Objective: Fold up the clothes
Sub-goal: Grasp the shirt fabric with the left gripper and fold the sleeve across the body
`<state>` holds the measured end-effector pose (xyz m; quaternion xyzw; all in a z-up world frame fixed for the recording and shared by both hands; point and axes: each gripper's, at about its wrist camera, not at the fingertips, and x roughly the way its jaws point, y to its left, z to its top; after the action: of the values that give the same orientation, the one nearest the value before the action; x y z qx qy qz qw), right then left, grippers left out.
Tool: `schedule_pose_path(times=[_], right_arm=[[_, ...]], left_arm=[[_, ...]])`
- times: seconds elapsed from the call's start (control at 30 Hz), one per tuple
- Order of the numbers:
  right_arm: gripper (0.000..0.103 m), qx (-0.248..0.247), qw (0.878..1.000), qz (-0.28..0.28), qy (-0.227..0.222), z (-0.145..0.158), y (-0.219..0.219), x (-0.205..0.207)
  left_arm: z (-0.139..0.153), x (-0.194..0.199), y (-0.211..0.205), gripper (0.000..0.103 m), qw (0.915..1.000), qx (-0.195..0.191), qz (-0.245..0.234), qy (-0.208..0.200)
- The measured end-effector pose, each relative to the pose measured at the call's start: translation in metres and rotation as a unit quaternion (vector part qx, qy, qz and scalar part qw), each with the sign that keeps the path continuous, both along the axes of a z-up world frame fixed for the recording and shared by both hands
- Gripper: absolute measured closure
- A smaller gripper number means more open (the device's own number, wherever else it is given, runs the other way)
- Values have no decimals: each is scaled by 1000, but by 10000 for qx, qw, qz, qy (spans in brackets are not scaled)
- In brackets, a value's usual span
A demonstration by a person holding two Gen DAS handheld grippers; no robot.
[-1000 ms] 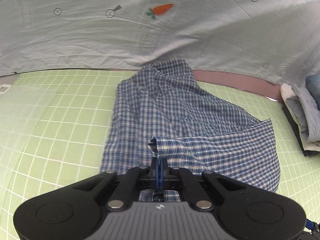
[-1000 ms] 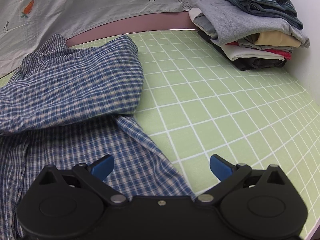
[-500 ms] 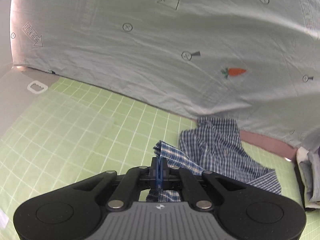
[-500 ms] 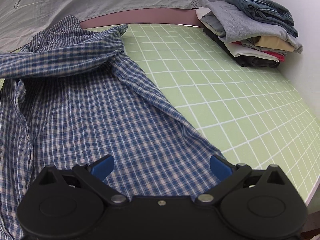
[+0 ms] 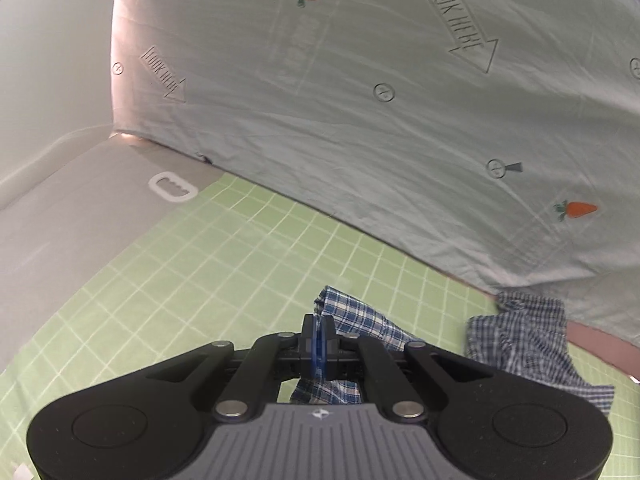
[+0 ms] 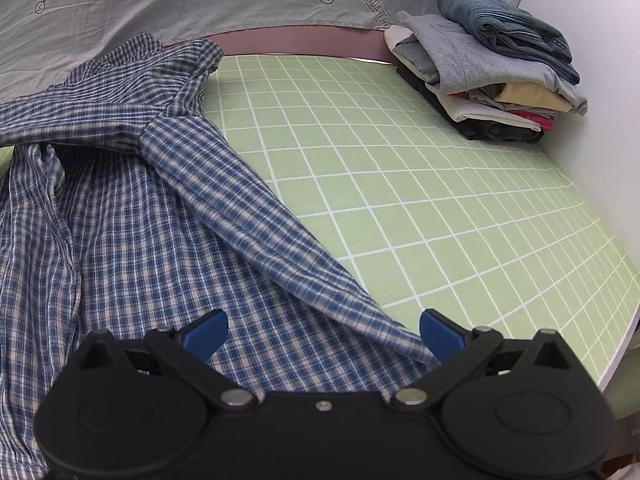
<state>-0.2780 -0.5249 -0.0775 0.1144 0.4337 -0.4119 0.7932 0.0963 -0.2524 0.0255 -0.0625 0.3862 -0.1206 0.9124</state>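
Pinching a corner of the plaid shirt (image 5: 352, 320) in my left claw (image 5: 319, 336), I am carrying that fabric out over the green grid mat (image 5: 192, 280), while my right claw (image 6: 322, 330) is hanging released above the shirt's body, its blue pads spread wide and gripping nothing. The shirt is lying rumpled on the mat's backdrop side, one sleeve crossing the other. To do this step well, I judge I should be keeping the pull low and even so the sleeve is unrolling flat, and pinning the body with the right claw if it drags. Room is looking generous: bare mat beyond the shirt, the folded clothes pile (image 6: 492, 68) well apart from it, the carrot-print sheet (image 5: 360, 100) rising just behind its collar.
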Motion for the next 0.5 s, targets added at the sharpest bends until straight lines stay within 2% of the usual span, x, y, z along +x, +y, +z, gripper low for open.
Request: schedule_pose_path(times=[0.07, 0.1, 0.2, 0.33, 0.4, 0.5], right_arm=[[0, 8, 10000, 27, -29, -1, 0, -4], [0, 3, 10000, 34, -43, -1, 0, -5], [0, 50, 9999, -5, -160, 0, -4, -12], [1, 93, 9995, -14, -293, 2, -9, -25], [9, 119, 9993, 47, -346, 2, -13, -33], [18, 183, 9987, 57, -463, 2, -19, -48]], left_arm=[[-4, -13, -7, 99, 9991, 320, -265, 104], [-6, -24, -8, 93, 9986, 387, -344, 128], [-13, -58, -16, 74, 9956, 357, -787, 370], [-27, -117, -37, 63, 9864, 396, -1372, 814], [-34, -145, -47, 56, 9810, 428, -1606, 1005], [-43, -186, -62, 53, 9727, 515, -1891, 1247]])
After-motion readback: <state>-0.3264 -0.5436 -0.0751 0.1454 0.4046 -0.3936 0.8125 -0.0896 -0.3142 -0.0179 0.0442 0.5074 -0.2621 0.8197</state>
